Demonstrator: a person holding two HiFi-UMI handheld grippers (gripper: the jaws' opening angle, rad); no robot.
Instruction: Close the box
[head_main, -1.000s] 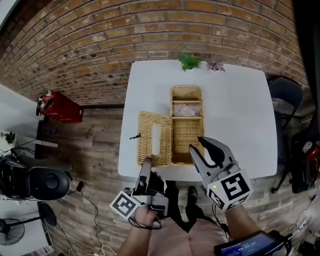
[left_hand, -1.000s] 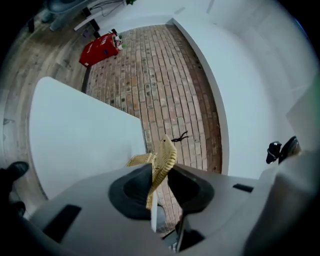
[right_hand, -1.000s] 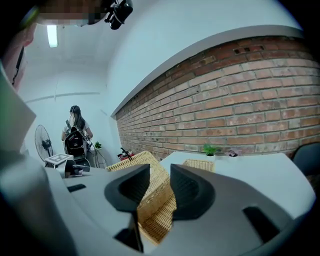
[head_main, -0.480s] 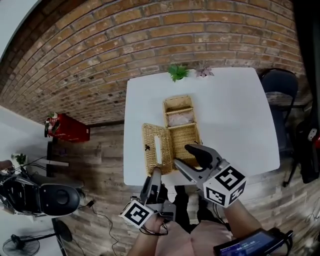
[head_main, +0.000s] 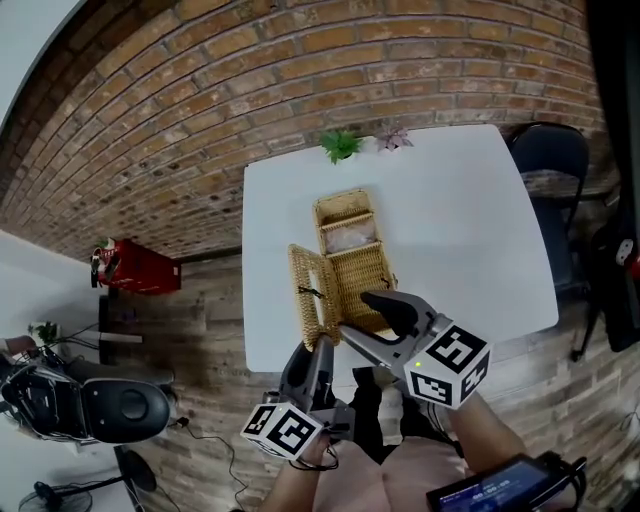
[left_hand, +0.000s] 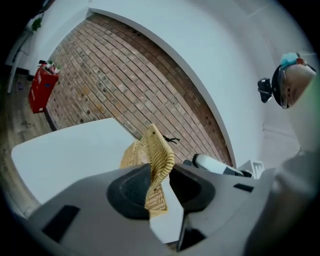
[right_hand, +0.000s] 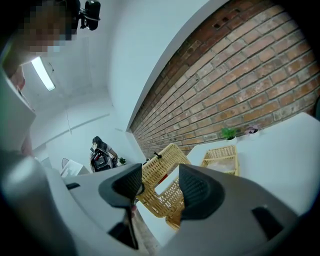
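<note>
though unclear in head view, left tongs (left_hand: 161, 176) pinch lid (left_hand: 158, 150), right tongs (right_hand: 161, 181) free — both just widening

From the head view we look steeply down from well above the white table (head_main: 470, 220), with the brick wall (head_main: 300, 60) at 12 o'clock and the wicker box (head_main: 352, 262) near the middle, far enough off to take in the wooden floor (head_main: 190, 320) at 9 o'clock. The left gripper view sits low and very near, tilted, facing that wall with the box's raised lid (left_hand: 159, 155) close up just below centre. The right gripper view looks almost level across the table toward the same wall from a little farther back, and all three views share lid, box, table and wall.
</note>
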